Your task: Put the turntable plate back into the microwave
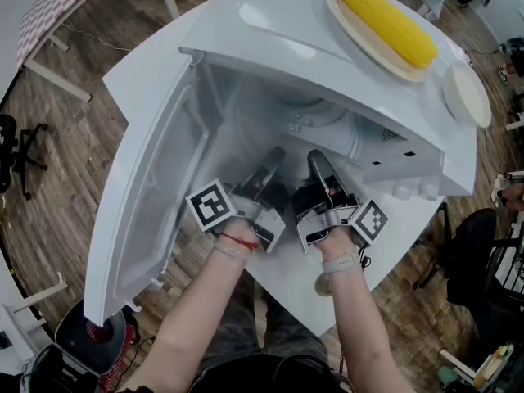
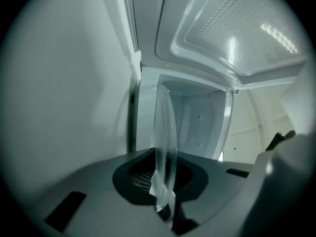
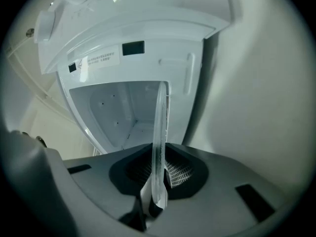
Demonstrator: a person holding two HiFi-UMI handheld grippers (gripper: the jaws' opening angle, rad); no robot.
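Clear glass turntable plate (image 2: pixel 165 137) is seen edge-on at the mouth of the white microwave (image 1: pixel 270 31), whose door (image 1: pixel 147 195) hangs open at the left edge of the cavity. The left gripper (image 1: pixel 274 158) and the right gripper (image 1: pixel 318 162) each have their jaws clamped on the plate's rim. A white sticker (image 3: pixel 101 60) above the cavity carries print too small to read. On the microwave's top, toward its right edge, a yellow corn cob (image 1: pixel 389 23) lies on a cream oval dish (image 1: pixel 340 15).
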